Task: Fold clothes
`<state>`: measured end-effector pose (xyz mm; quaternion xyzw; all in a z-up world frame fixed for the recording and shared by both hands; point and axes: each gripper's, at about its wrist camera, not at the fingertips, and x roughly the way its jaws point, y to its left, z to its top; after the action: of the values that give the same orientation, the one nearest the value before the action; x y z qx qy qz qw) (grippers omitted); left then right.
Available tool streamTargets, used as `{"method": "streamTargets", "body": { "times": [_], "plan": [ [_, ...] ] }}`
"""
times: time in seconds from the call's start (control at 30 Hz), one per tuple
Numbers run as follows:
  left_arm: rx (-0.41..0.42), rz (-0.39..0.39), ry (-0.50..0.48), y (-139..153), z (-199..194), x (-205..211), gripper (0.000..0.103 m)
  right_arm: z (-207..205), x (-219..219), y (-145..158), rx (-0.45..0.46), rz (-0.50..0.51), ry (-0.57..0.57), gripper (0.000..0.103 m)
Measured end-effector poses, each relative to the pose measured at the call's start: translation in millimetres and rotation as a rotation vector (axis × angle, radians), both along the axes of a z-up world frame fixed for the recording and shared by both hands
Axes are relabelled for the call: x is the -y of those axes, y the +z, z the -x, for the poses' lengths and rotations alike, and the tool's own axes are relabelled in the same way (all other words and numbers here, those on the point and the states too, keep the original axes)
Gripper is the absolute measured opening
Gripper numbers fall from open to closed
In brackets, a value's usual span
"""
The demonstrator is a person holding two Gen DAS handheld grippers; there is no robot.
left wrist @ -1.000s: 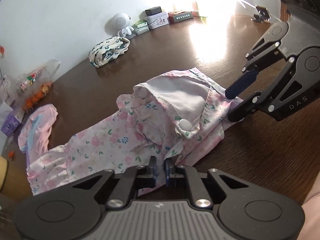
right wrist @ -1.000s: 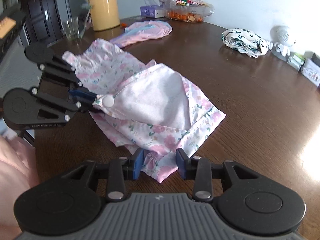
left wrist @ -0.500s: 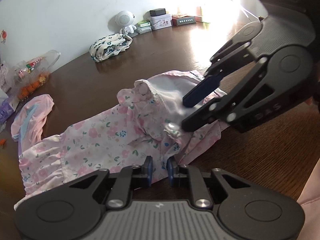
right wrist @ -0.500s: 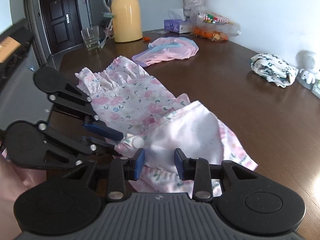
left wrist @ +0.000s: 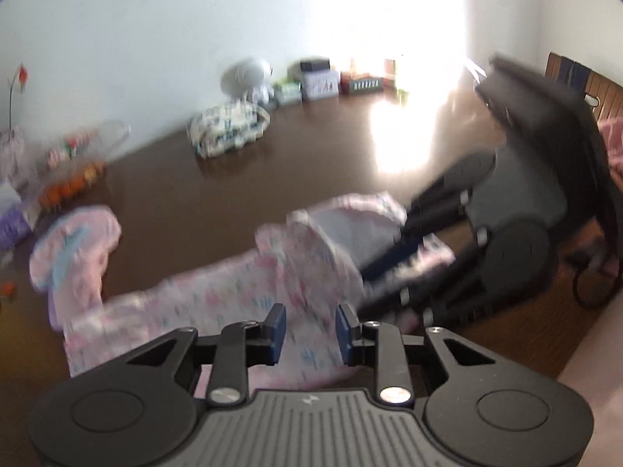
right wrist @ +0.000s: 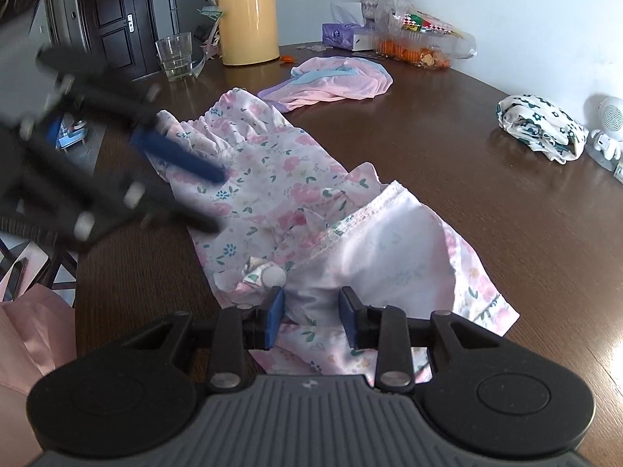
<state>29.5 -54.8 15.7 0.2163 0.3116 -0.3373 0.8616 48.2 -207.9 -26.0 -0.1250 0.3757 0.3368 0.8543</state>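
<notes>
A pink floral garment (right wrist: pixel 264 179) lies along the brown table (right wrist: pixel 447 155), its near end folded over so the white lining (right wrist: pixel 389 249) faces up. In the right wrist view my right gripper (right wrist: pixel 311 321) is open just over the near edge of that fold, with cloth lying between the fingers. My left gripper (right wrist: pixel 218 198), blurred, hovers open above the floral part at the left. The left wrist view is blurred: my left gripper (left wrist: pixel 311 330) stands open over the garment (left wrist: pixel 218 303), with my right gripper (left wrist: pixel 366 280) across from it at the folded end.
A second pink garment (right wrist: pixel 335 81) lies beyond, and a white-and-green folded cloth (right wrist: pixel 541 124) at the right. A yellow jug (right wrist: pixel 247 15), a glass (right wrist: pixel 175 56), a snack bag (right wrist: pixel 420 43), a tissue box (right wrist: pixel 342 35) and a white figure (right wrist: pixel 607 124) line the far edges. The table edge runs at the left.
My left gripper has opened, let go of the garment's edge and drawn back, moving fast. My right gripper stays open and has moved in over the folded end.
</notes>
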Motion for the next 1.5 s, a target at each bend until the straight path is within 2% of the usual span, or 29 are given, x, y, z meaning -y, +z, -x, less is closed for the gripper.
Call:
{"method": "streamTargets", "body": {
  "times": [0.07,0.1,0.17,0.23,0.37,0.57,0.67,0.73,0.83,1.0,1.17,1.23,1.3,1.43,1.5],
  "plan": [
    [0.026,0.024,-0.046,4,-9,16,0.020,2,0,0,0.005,-0.004,-0.006,0.032],
    [0.028,0.031,-0.074,3,-14,25,0.012,3,0,-1,0.007,-0.006,-0.009,0.032],
    [0.016,0.019,-0.131,-5,-22,44,0.008,4,0,-1,0.009,-0.008,-0.013,0.033],
    [-0.006,-0.020,-0.149,-18,-30,56,0.005,5,0,-1,0.008,-0.011,-0.017,0.033],
    [-0.049,-0.090,-0.124,-44,-47,60,0.005,7,1,-1,0.009,-0.014,-0.016,0.034],
    [-0.091,-0.058,-0.096,-51,-60,42,0.005,15,11,9,0.003,-0.043,-0.014,0.037],
    [-0.113,-0.029,-0.097,-51,-63,34,0.005,20,35,27,0.024,-0.099,-0.099,0.037],
    [-0.119,-0.019,-0.103,-50,-64,32,0.005,16,50,32,0.049,-0.103,-0.189,0.037],
    [-0.122,-0.011,-0.113,-50,-64,31,0.005,2,63,24,0.040,-0.095,-0.284,0.036],
    [-0.134,0.010,-0.118,-51,-67,28,0.005,-1,57,9,-0.004,-0.042,-0.236,0.035],
    [-0.124,0.044,-0.123,-39,-62,20,0.005,9,51,3,0.006,-0.006,-0.230,0.034],
    [-0.118,0.058,-0.126,-34,-59,17,0.009,11,53,4,0.005,-0.015,-0.245,0.033],
    [-0.113,0.071,-0.128,-29,-57,13,0.023,19,56,12,0.020,-0.039,-0.253,0.034],
    [-0.102,0.099,-0.133,-19,-52,7,0.025,33,65,20,0.006,-0.071,-0.290,0.034],
    [-0.083,0.078,-0.138,-19,-49,10,0.025,39,71,21,-0.009,-0.084,-0.313,0.034]
  ]
}}
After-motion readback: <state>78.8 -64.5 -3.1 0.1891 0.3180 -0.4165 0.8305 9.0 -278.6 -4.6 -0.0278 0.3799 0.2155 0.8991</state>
